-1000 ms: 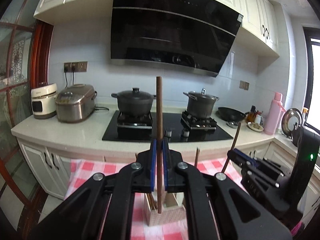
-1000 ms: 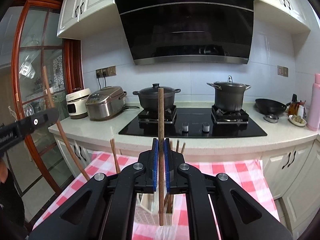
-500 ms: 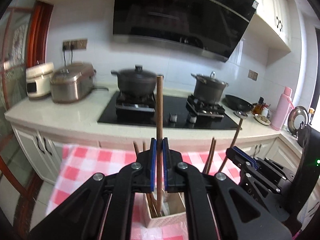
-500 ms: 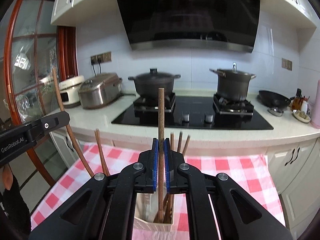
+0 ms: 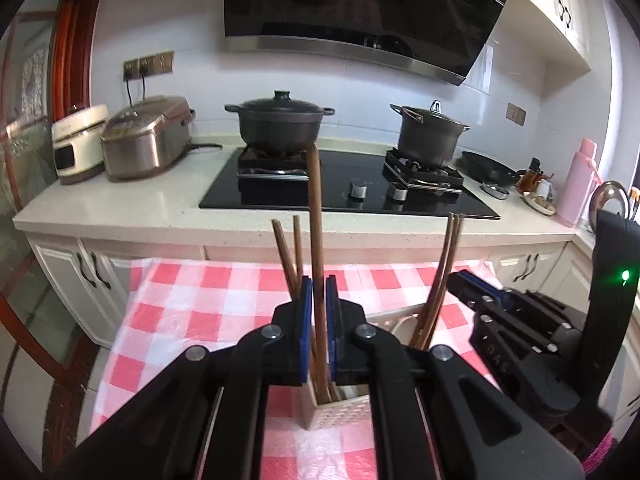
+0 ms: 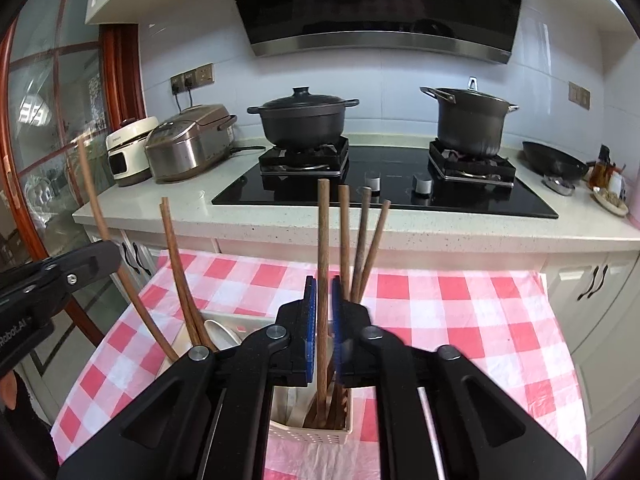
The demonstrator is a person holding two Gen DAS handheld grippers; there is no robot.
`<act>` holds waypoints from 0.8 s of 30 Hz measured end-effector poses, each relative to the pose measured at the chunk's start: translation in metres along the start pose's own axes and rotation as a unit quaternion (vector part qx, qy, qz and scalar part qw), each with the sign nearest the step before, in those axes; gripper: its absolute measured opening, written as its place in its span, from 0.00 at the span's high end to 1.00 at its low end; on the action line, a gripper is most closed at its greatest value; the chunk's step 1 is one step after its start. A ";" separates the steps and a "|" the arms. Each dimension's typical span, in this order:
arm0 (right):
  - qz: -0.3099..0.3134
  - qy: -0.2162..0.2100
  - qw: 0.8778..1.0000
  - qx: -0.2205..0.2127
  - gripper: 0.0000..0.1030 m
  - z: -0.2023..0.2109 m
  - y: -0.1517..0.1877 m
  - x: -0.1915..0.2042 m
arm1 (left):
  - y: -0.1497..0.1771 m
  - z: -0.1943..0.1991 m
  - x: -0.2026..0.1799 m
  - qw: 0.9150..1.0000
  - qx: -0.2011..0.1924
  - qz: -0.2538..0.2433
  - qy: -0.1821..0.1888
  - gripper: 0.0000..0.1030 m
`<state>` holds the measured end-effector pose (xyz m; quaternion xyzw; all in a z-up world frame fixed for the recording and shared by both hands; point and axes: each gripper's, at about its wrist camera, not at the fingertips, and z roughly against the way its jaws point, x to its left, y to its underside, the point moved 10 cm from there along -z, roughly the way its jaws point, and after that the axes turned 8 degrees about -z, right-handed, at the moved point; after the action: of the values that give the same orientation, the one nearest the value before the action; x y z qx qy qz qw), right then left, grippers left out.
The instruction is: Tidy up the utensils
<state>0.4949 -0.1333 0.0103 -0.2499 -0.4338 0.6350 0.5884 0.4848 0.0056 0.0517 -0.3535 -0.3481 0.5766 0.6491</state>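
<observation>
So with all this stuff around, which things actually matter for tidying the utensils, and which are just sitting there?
Part of the job:
- chopstick in the left gripper
- chopstick between the opening jaws of the right gripper
- white holder

Just sitting there:
- black pot
- steel pot
- rice cooker
- wok

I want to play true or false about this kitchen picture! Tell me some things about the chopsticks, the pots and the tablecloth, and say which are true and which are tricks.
1. The left gripper pinches one brown chopstick standing upright. True.
2. The tablecloth has blue stripes. False: it is pink and white checks.
3. Two pots sit on the stove, the black pot and the grey pot, both with lids on. True.
4. The white basket is empty. False: several chopsticks stand in it.
5. The right gripper is squeezing shut on nothing. False: its jaws are opening, with a chopstick between them.
</observation>
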 end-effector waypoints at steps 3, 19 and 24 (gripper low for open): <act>-0.007 -0.006 1.000 -0.013 0.63 0.010 -0.004 -0.004 | -0.004 0.006 0.000 1.000 -0.012 -0.012 -0.015 0.91; -0.001 -0.036 0.997 -0.069 0.59 0.093 -0.023 -0.004 | -0.046 0.092 -0.004 0.993 -0.093 -0.045 -0.048 0.25; 0.003 -0.050 0.996 -0.078 0.41 0.129 -0.005 -0.002 | -0.035 0.133 0.002 0.989 -0.128 -0.038 -0.056 0.05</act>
<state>0.3913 -0.1691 0.0790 -0.2645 -0.5100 0.6128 0.5427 0.3881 0.0126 0.1501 -0.3876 -0.4679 0.5213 0.5993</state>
